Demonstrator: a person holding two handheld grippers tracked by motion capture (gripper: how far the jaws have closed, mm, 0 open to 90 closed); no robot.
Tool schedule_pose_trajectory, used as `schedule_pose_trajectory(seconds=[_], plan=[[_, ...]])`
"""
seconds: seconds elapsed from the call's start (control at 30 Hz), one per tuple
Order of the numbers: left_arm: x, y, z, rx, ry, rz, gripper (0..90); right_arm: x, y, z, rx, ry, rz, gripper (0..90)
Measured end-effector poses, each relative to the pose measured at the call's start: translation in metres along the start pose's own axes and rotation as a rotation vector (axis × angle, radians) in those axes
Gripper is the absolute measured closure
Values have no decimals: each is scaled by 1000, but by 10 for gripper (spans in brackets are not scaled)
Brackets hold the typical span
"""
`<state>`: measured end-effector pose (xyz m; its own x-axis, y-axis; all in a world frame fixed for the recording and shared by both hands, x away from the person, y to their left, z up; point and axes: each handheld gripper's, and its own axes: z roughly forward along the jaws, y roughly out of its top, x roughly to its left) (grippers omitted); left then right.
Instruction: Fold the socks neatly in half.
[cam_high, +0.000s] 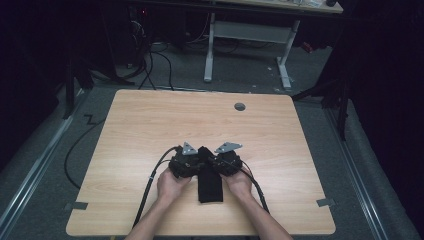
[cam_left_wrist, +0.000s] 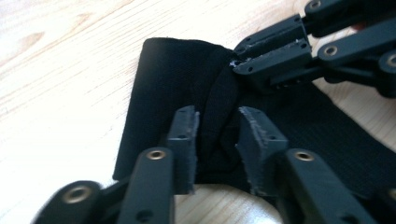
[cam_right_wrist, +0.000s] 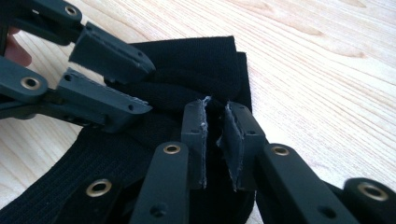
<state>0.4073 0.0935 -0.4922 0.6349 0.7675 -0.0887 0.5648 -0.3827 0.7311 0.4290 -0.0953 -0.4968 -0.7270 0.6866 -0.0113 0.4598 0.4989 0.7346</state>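
item: black ribbed knit cloth (cam_high: 210, 180), probably a sock or cuff, lying flat on the wooden table (cam_high: 150, 120) near the person's edge, between the two hands; its far end is folded or bunched where the tools meet.

left gripper (cam_left_wrist: 217, 135): jaws partly spread, straddling a raised ridge of the cloth. in the left gripper view there is a gap on each side of the fold, so the pads stand beside the fabric rather than pressing it. no hold judged here.

right gripper (cam_right_wrist: 215, 126): jaws close together with a thin pleat of the black fabric between them; in the right gripper view the worn pads appear to be pinching that pleat near the cloth's top edge. the same tool shows in the left gripper view, its tips at the upper corner of the fold.

position: in the high view both tools sit side by side at the cloth's far end, nearly touching each other.

step in hand (judged): taking hold of the upper layer at the cloth's end, likely to fold it over or open it.

next move calls for: the left jaws to close onto the ridge they straddle, catching one layer only, before either hand lifts or draws away; otherwise the fabric may slip and bunch.
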Motion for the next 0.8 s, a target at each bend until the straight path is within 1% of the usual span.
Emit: schedule_pose_trajectory(seconds=[0.13,0.2,0.3,0.33,0.43,0.5,0.57,0.6,0.63,0.7,0.77,0.8], plan=[[4,1,-9,-35,-10,-38,525,-2,-1,-9,-20,11,5,767],[8,3,-15,-55,-11,-65,489,-2,-1,-16,-27,15,9,755],[16,4,-21,-62,-8,-108,452,-3,-5,-26,-25,20,6,743],[20,5,-23,-59,-4,-126,446,-3,-7,-28,-21,20,6,739],[27,7,-28,-53,26,-140,443,-3,-16,-33,-4,21,10,727],[32,8,-30,-57,43,-161,441,-4,-21,-34,-3,16,9,729],[36,10,-29,-57,55,-176,438,-6,-25,-36,-10,8,10,732],[38,12,-27,-55,54,-188,437,-5,-27,-37,-11,9,19,731],[39,15,-24,-37,52,-192,429,-5,-28,-38,-6,12,17,731],[38,18,-17,-22,52,-181,422,-3,-30,-40,7,3,5,729],[38,18,-10,-10,49,-185,421,-3,-32,-41,12,3,16,725],[39,16,-6,8,50,-193,420,-4,-33,-41,12,3,22,724]])
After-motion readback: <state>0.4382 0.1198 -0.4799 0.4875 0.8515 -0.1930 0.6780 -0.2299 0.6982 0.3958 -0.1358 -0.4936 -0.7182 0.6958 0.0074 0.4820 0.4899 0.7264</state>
